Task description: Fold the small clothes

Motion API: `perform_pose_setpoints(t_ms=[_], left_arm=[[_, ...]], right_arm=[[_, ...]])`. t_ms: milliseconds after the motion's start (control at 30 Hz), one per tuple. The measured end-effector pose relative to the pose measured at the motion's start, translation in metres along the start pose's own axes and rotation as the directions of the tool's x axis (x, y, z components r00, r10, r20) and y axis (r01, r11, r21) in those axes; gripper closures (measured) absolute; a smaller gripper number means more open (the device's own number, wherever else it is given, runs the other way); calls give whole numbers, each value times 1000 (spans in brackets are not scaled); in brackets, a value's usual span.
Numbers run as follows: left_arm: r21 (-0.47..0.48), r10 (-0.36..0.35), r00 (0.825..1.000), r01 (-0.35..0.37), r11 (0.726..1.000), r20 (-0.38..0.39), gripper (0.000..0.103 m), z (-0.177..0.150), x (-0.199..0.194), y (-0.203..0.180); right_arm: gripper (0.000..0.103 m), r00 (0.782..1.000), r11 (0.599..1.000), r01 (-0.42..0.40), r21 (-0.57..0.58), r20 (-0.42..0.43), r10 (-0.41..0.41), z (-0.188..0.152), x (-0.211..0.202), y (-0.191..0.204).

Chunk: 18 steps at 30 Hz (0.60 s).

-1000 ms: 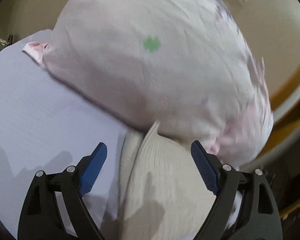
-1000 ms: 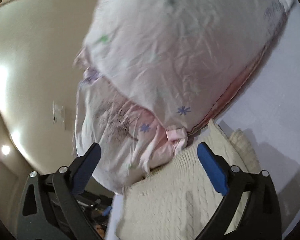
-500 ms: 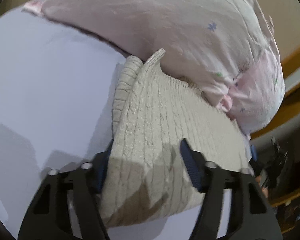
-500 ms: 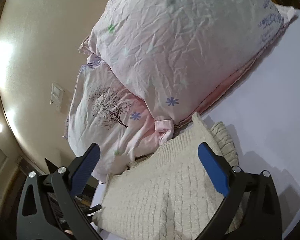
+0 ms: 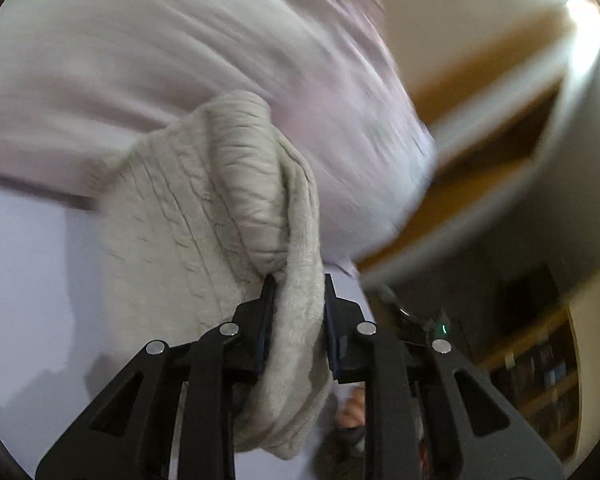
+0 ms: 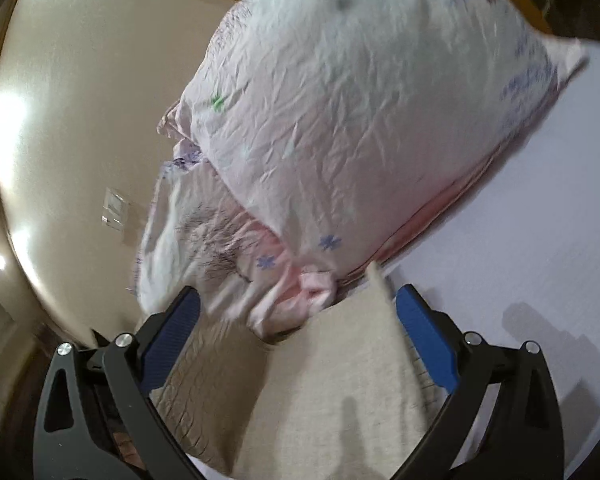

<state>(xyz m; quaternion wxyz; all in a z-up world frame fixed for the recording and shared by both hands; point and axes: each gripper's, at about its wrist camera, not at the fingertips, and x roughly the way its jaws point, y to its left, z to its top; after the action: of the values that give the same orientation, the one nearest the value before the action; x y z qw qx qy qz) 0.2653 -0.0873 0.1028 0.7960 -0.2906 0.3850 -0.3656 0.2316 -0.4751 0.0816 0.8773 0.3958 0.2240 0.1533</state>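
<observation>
A cream cable-knit sweater point(image 5: 204, 208) lies on the pale lilac bed sheet point(image 5: 24, 280) in front of the pillows. My left gripper point(image 5: 298, 312) is shut on a bunched fold of the sweater, which rises between its blue pads and drapes over them. In the right wrist view the same sweater point(image 6: 332, 392) lies flat between the fingers of my right gripper point(image 6: 300, 320), which is open and empty just above it.
A large pink floral pillow point(image 6: 360, 120) lies just behind the sweater, with a second one point(image 6: 204, 232) under it. A beige headboard wall point(image 6: 80, 100) stands behind. The bed sheet point(image 6: 540, 240) stretches to the right. A bookshelf point(image 5: 540, 380) stands off the bed's edge.
My left gripper has closed on the sweater's edge and lifted a fold of it. My right gripper stayed open and moved in closer over the sweater.
</observation>
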Motion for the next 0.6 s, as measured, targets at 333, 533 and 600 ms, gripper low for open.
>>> perform_pose_setpoints(t_ms=[333,533,600], left_arm=[[101,-128,982,143,985,-137,62,-21,82,-37],[86,263,965,-263,961,4,27,-13,8,33],[30,296,950,-294,955,-99,27,-20,18,60]], right_arm=[[2,980,993,98,67,-179,-85,10,7,-33],[2,877,985,146,88,-473,-88,-16,58,-40],[2,869,988,141,57,-486,-96,-20,62,-35]])
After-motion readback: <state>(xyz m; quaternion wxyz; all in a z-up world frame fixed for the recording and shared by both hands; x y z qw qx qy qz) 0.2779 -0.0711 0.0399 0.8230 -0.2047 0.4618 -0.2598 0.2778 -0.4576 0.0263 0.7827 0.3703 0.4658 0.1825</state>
